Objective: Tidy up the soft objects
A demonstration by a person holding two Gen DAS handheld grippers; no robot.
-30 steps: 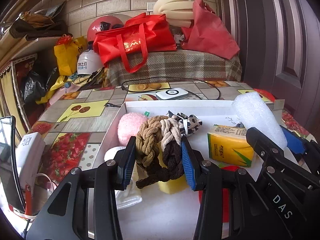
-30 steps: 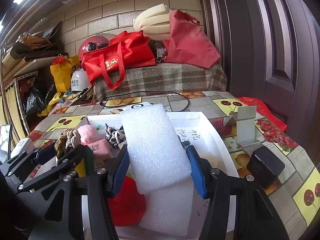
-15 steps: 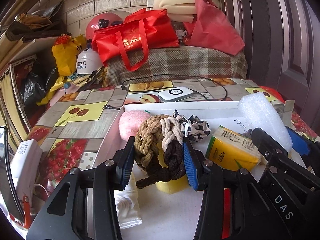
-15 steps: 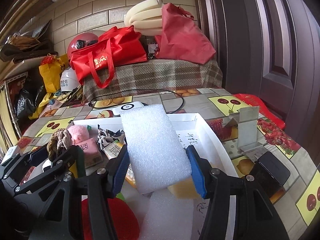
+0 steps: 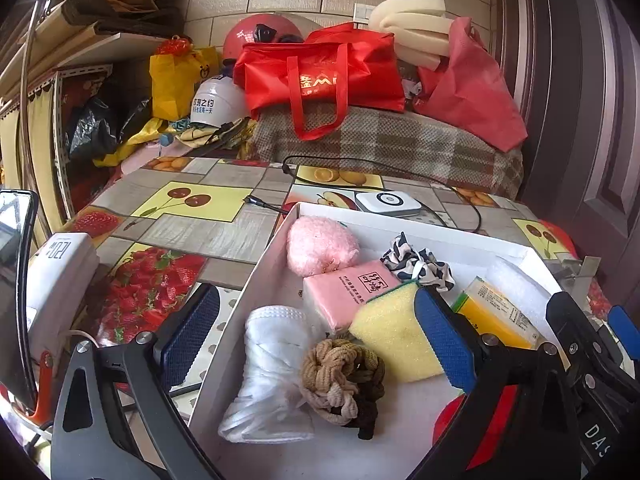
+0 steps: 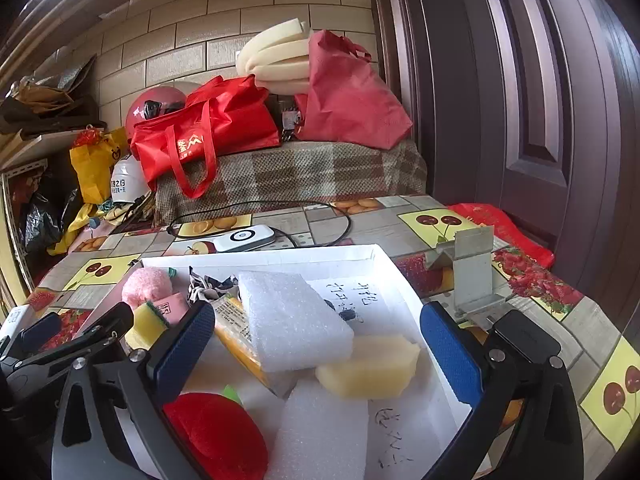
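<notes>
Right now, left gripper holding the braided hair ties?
No: the left gripper is open, and the braided hair ties lie loose in the white tray beside the mask.

Braided hair ties (image 5: 344, 380), foam block (image 6: 294, 326) in tray (image 5: 256, 280)

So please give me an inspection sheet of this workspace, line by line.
Surface: fruit-print tablecloth under a white tray.
Job's things: in the tray lie the braided bands, white foam block, pink pompom, yellow sponge, pink tissue pack, spotted scrunchie.
Clutter: white device; metal bracket.
Grippers: left claw and right claw open, empty.
Cables: black cable on the table.
Surroundings: red bag, helmets, brick wall, door.
</notes>
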